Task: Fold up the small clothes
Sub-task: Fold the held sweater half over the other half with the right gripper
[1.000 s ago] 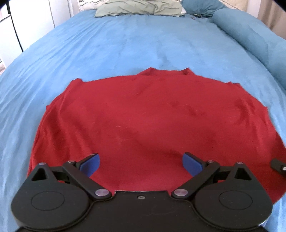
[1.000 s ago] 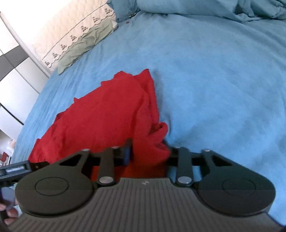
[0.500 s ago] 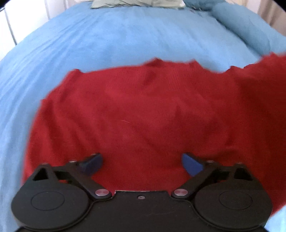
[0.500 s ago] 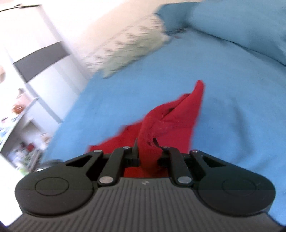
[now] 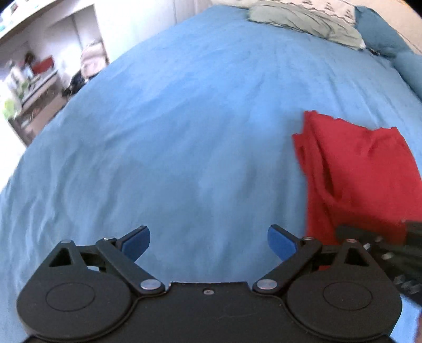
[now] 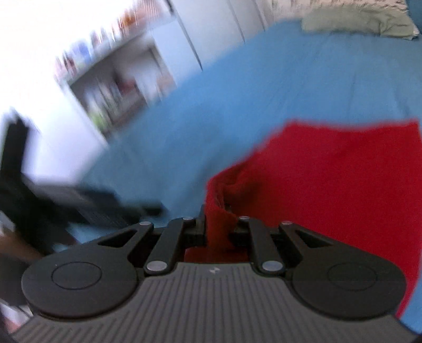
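Observation:
The red garment (image 5: 361, 182) lies folded over on the blue bedspread (image 5: 197, 126), at the right of the left wrist view. My left gripper (image 5: 208, 241) is open and empty, over bare bedspread to the left of the garment. My right gripper (image 6: 219, 227) is shut on a bunched edge of the red garment (image 6: 337, 184), which spreads to the right in the blurred right wrist view. The right gripper also shows at the right edge of the left wrist view (image 5: 382, 242), at the garment's near end.
Grey-green pillows (image 5: 303, 18) and a blue rolled duvet (image 5: 406, 63) lie at the head of the bed. Shelves and clutter (image 5: 34, 76) stand past the bed's left edge. The left gripper shows as a dark blur in the right wrist view (image 6: 79, 200).
My right gripper has carried the garment's right edge over to the left, folding it in half. My left gripper has swung left off the garment and stays open.

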### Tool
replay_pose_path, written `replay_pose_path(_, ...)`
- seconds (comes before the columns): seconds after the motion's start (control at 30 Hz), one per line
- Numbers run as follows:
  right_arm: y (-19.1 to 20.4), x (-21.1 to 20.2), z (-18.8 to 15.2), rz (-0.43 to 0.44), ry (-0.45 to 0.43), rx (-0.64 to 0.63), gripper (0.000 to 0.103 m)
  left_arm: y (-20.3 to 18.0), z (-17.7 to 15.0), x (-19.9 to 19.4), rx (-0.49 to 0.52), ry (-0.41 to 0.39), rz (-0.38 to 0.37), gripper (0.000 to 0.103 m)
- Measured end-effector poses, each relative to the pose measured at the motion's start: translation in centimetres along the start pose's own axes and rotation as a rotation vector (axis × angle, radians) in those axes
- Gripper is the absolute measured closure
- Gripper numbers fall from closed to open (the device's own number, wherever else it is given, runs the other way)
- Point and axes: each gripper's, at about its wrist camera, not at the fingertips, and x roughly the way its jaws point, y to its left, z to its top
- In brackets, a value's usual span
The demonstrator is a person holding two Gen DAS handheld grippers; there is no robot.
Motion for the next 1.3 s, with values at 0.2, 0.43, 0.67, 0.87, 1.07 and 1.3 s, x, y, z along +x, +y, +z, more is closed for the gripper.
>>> replay_pose_path(0.2, 1.9, 0.9, -1.2, -0.071, -0.016, -0.063, 0.023, 1.1, -0.5, -1.1, -0.010, -0.009, -0.018, 0.005)
replay_pose_path(0.43, 4.0, -5.3, -2.3, -0.107, -0.082, -0.155, 0.010, 0.6, 0.6, -4.7, -0.047, -0.027, -0.150, 0.005)
replay_pose_path(0.67, 0.3, -11.8, -6.0, -0.280, -0.072, -0.043, 0.006, -7.0, 1.1, -5.3, 0.106, -0.021, -0.251, 0.005)
replay_pose_path(0.87, -3.5, -12.8, -8.4, -0.342, -0.066, 0.077, 0.006, -6.8, 0.0, -0.5, -0.005, 0.046, -0.180, 0.015)
replay_pose_path(1.07, -5.6, -11.1, -9.6, -0.351, -0.039, 0.150, 0.007, -2.5, -3.2, 0.7, -0.028, 0.075, -0.108, 0.013)
replay_pose_path(1.3, -7.2, -12.1, -10.2, -0.367, 0.012, 0.180, 0.007, -2.1, -3.6, 0.4, 0.011, 0.101, -0.051, 0.018)
